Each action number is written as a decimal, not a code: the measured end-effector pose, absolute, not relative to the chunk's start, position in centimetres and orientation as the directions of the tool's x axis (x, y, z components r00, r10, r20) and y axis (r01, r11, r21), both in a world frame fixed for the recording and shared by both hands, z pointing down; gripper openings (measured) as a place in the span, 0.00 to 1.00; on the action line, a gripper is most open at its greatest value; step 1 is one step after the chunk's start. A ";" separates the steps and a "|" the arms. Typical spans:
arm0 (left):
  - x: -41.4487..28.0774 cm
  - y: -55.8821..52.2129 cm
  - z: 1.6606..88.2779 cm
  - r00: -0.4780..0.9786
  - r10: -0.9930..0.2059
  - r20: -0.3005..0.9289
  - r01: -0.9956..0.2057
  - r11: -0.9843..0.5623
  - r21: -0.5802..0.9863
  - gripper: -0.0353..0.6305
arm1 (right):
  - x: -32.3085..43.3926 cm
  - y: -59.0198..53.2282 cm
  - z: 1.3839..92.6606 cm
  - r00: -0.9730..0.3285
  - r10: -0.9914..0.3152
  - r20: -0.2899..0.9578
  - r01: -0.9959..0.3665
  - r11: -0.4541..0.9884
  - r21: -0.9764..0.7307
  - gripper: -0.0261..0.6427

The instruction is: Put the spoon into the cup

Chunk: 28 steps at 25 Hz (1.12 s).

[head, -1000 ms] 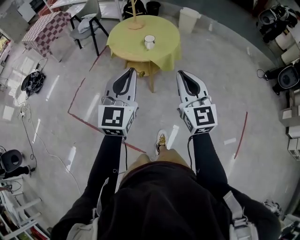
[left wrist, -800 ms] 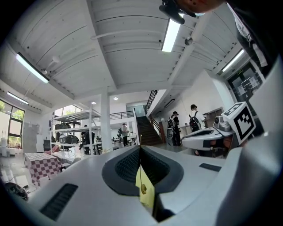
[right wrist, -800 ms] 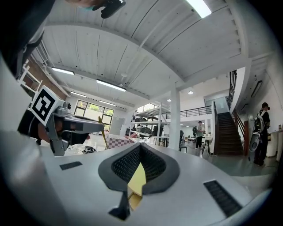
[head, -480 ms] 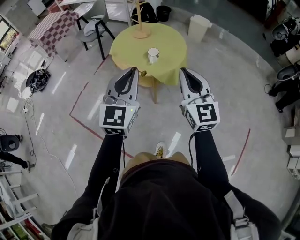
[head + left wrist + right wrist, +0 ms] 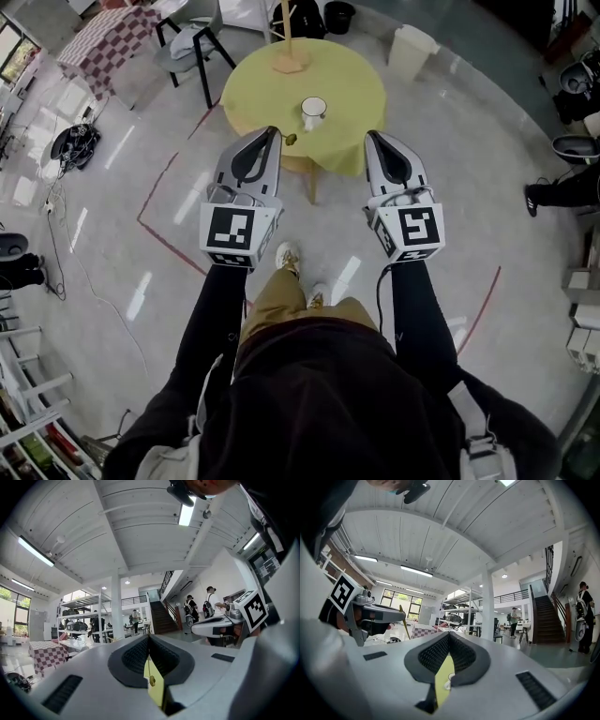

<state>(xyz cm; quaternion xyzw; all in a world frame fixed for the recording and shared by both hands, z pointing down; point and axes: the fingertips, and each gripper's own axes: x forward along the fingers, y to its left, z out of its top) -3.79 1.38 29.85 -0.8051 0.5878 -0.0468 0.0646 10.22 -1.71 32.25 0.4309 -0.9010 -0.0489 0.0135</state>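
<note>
A white cup (image 5: 313,112) stands near the front of a round table with a yellow cloth (image 5: 352,84). My left gripper (image 5: 273,132) is shut on a thin golden spoon (image 5: 290,139), which pokes out to the right of its tip over the table's near edge. In the left gripper view the spoon (image 5: 151,679) runs down the slit between the closed jaws. The right gripper view shows the left gripper (image 5: 396,616) with the spoon (image 5: 406,623) sticking up. My right gripper (image 5: 376,137) is held level beside it, shut and empty; through its jaw slit I see the cup (image 5: 449,683).
A wooden stand (image 5: 289,58) sits at the table's far side. Beyond it are a chair (image 5: 195,45), a checkered table (image 5: 105,39), a white bin (image 5: 412,52) and a black bin (image 5: 338,16). Red tape lines (image 5: 159,234) mark the floor. Cables (image 5: 70,145) lie at left.
I have walked toward the yellow table: it and the cup have slid lower and nearer in the head view. Both grippers now reach its near edge, still shut.
</note>
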 end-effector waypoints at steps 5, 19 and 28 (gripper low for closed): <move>-5.4 -3.2 30.9 0.330 -0.944 0.006 -0.932 -0.327 -0.155 0.08 | 8.6 -6.0 33.4 -0.609 -0.793 -0.003 -0.790 0.606 0.098 0.08; -8.5 -17.1 30.2 0.424 -0.905 0.004 -0.897 -0.421 -0.136 0.08 | 4.9 -19.0 32.8 -0.544 -0.839 0.017 -0.833 0.543 0.111 0.08; -9.4 -21.6 31.7 0.496 -0.868 0.021 -0.861 -0.495 -0.115 0.08 | 3.6 -23.2 34.2 -0.496 -0.867 0.051 -0.859 0.498 0.119 0.08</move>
